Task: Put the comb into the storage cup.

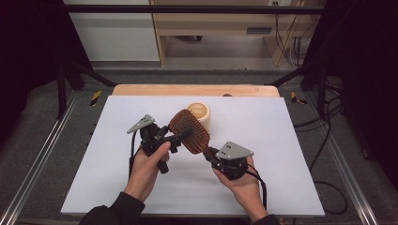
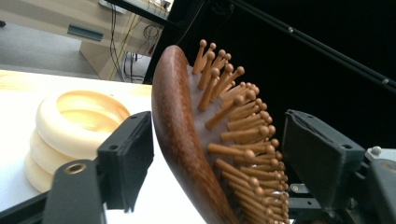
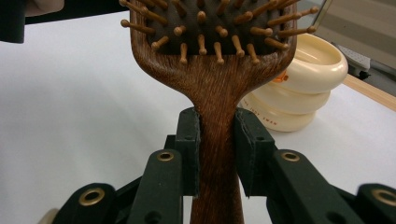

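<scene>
Right gripper point(image 3: 217, 154), at 5 o'clock on the desk point(image 1: 281, 187) in the high view: jaws clamped on the handle of the wooden hairbrush point(image 3: 212, 60), one pad pressed against each side of the neck. The brush is held clear of the white desk, its head running toward 10 o'clock, wooden pins facing the right gripper's camera. Left gripper point(image 2: 217, 158), at 8 o'clock: jaws partly open, standing either side of the brush head, one just beside the brown back and one beside the pin tips; contact with the head cannot be told. Cream ringed bowl point(image 1: 199, 112) stands on the desk at 12 o'clock, just behind the brush head.
</scene>
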`<state>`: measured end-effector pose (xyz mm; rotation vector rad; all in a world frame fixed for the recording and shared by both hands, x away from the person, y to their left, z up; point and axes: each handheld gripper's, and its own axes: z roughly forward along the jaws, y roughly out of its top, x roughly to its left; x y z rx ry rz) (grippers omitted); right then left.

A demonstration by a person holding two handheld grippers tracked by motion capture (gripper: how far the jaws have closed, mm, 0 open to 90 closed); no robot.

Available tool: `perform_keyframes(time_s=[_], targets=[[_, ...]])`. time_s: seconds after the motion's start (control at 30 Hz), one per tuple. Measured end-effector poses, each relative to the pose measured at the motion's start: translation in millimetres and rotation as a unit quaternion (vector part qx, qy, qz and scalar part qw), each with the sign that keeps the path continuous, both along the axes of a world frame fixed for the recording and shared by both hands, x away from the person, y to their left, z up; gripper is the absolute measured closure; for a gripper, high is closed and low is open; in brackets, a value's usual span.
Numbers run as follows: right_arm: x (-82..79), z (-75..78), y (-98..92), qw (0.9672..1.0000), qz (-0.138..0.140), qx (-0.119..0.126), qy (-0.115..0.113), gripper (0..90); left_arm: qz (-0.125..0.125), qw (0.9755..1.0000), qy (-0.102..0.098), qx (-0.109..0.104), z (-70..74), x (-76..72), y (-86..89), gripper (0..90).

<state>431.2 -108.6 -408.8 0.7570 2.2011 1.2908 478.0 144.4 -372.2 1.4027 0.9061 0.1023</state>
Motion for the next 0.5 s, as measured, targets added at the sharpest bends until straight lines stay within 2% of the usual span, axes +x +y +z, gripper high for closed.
perform_keyframes(time_s=[0.27, 0.43, 0.5], targets=[[-0.2, -0.4, 1.0, 1.0, 0.0, 0.003, -0.002, 73.0, 0.009, 0.9998, 0.004, -0.015, 1.2, -0.3, -0.6, 35.9], [-0.2, -0.8, 1.2, 1.0, 0.002, 0.006, 0.0, 73.0, 0.01, 0.9996, 0.011, -0.024, 0.0, 1.3, -2.2, 36.8], [-0.7, -1.2, 2.5, 1.0, 0.005, 0.007, 0.0, 72.9, 0.012, 0.9996, 0.012, -0.02, -0.3, 1.6, -3.6, 36.6]])
